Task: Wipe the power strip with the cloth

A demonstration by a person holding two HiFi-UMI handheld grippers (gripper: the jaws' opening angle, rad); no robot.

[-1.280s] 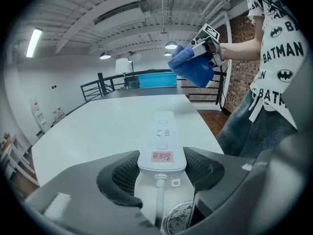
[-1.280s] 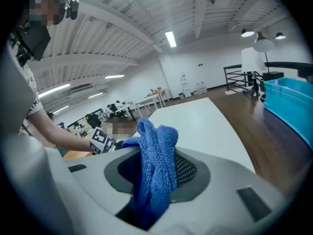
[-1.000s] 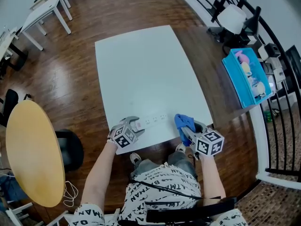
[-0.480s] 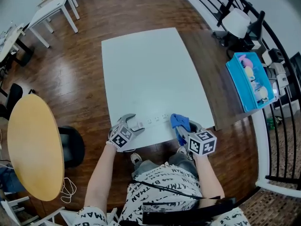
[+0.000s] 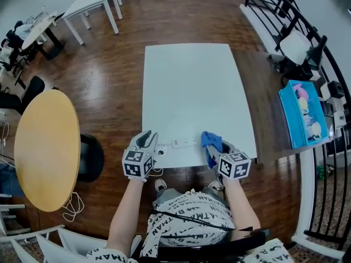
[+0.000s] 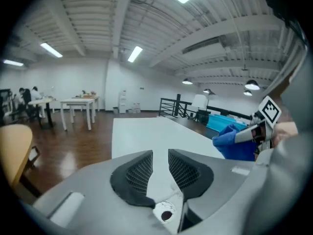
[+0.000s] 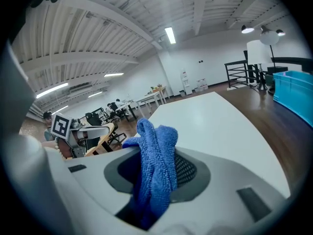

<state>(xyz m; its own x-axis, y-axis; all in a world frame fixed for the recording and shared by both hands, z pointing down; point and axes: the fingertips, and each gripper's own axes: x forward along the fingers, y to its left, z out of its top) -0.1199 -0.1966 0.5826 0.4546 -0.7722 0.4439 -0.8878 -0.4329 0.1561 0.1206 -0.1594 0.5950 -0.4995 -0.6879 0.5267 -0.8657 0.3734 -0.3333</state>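
A white power strip (image 5: 184,142) lies near the front edge of the white table (image 5: 189,81). My left gripper (image 5: 147,138) hovers just left of the strip. Its jaws (image 6: 160,153) are closing to a narrow gap, and only bare table shows between the pads. A small white piece (image 6: 164,212) sits low at the root of the jaws; I cannot tell what it is. My right gripper (image 5: 215,153) is at the strip's right end, shut on a bunched blue cloth (image 5: 210,140). The cloth (image 7: 156,151) hangs out of the jaws.
To the left stand a round yellow table (image 5: 44,147) and a black chair (image 5: 90,158). A blue bin (image 5: 304,114) and a black railing (image 5: 285,15) are on the right. White desks (image 5: 93,1) stand at the back left. The person's body is at the table's front edge.
The left gripper's jaws have gone from wide to a narrow gap, and it now sits slightly further left of the strip. The right gripper still holds the cloth. The head view has shifted.
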